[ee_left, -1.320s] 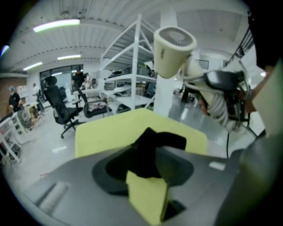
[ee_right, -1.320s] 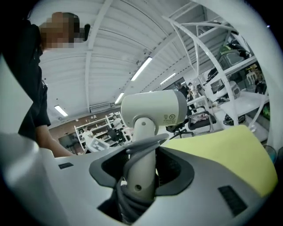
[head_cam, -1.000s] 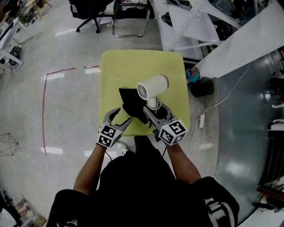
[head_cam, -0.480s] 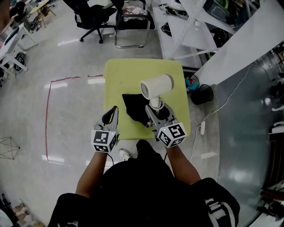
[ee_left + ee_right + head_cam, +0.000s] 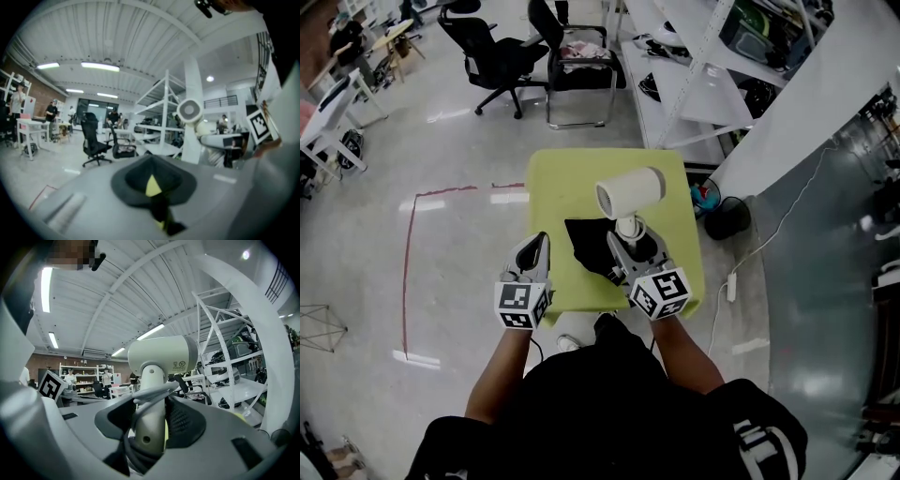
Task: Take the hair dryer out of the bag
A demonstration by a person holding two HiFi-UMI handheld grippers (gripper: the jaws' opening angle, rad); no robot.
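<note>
A white hair dryer [image 5: 628,192] is held upright above the yellow-green table [image 5: 581,173], clear of the black bag [image 5: 589,244] that lies flat on it. My right gripper [image 5: 627,242] is shut on the dryer's handle. In the right gripper view the handle [image 5: 149,427], with its cord looped round it, sits between the dark pads, and the dryer's barrel [image 5: 161,355] rises above. My left gripper [image 5: 533,247] hangs to the left of the bag, shut and empty. The left gripper view shows the closed jaws [image 5: 152,185] and the dryer [image 5: 190,111] off to the right.
Black office chairs [image 5: 502,56] and a metal-framed chair [image 5: 581,56] stand beyond the table. White shelving [image 5: 703,84] runs along the right. A black object [image 5: 727,216] and a white cable [image 5: 731,281] lie on the floor to the table's right. Red tape [image 5: 408,262] marks the floor.
My left gripper was open at the bag's corner; it has shut, lifted and pulled back to the left. The right gripper has raised the dryer a little.
</note>
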